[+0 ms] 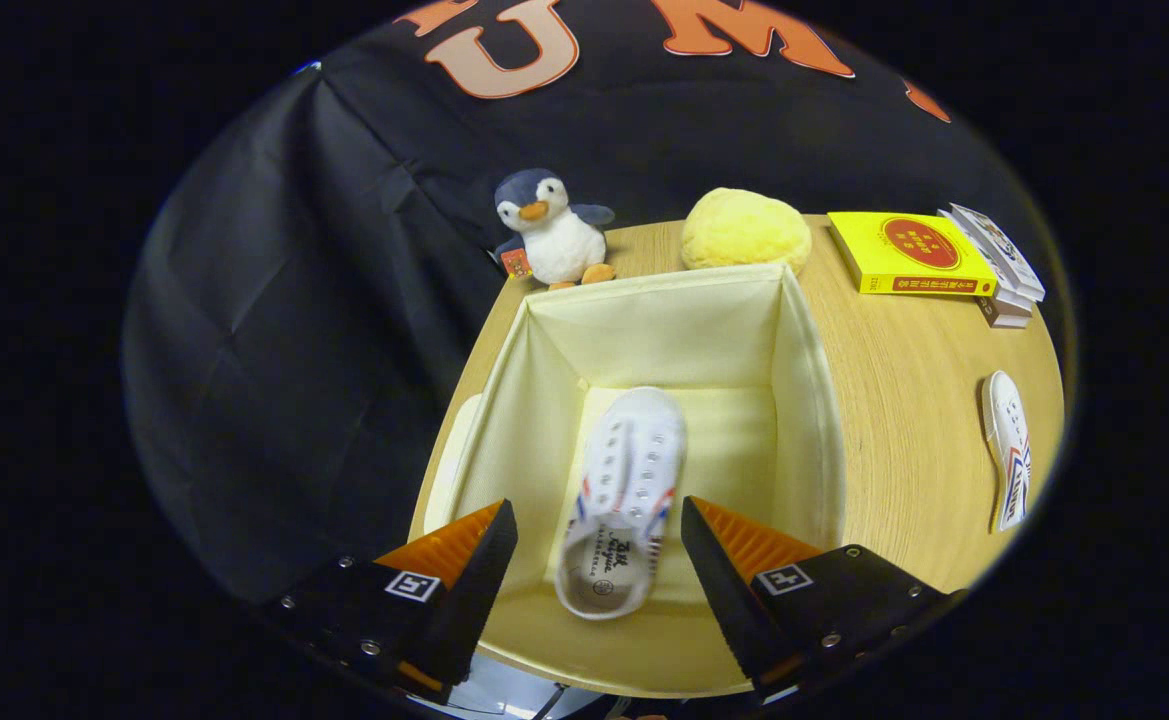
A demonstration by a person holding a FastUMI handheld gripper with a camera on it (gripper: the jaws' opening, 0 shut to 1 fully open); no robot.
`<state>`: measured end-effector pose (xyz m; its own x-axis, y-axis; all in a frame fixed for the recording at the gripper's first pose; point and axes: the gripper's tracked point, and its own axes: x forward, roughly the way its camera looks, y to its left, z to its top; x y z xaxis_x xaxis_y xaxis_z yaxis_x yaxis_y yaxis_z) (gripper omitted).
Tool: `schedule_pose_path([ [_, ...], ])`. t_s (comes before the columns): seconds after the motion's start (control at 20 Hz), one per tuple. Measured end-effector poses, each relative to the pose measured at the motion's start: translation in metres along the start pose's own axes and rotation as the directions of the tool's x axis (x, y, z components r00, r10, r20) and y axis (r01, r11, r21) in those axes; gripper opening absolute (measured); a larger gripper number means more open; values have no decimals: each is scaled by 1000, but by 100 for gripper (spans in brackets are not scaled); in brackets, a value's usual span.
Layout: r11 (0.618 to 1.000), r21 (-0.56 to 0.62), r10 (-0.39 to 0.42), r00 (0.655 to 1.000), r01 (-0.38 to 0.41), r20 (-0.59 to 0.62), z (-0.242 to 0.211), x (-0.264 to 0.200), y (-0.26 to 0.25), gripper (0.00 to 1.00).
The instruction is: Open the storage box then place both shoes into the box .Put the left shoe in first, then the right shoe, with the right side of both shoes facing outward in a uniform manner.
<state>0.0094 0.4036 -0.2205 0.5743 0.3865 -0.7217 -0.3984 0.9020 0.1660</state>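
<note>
We start on the left, where a plush penguin [552, 230] stands at the far corner of the wooden table [904, 400], right against the dark booth wall. Moving across, we look down into the open storage box [804, 400], its pale fabric walls standing up and its lid off. On the floor of the box lies one white shoe [624, 495] with red and blue stripes, toe pointing away from us, heel nearest the fingers. Our gripper [599, 535] hangs over the near rim, fingers spread wide, one on each side of the shoe's heel and touching nothing. Beyond the box sits a yellow plush ball [746, 232]. Further right we see a yellow book [909, 253] beside a small stack of boxes [999, 265]. Last, the second shoe [1009, 460] lies on its side on the table, well apart from the box.
</note>
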Motion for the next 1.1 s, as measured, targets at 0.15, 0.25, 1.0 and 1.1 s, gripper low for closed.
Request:
schedule_pose_path([
  [0.15,1000,16,15,999,-15,40,10,-17,-13,98],
  [0.25,999,38,15,997,-17,70,16,-30,-29,98],
  [1.0,973,159,-197,958,166,209,33,-130,-277,98],
  [1.1,967,161,-229,951,198,206,29,-140,-316,98],
])
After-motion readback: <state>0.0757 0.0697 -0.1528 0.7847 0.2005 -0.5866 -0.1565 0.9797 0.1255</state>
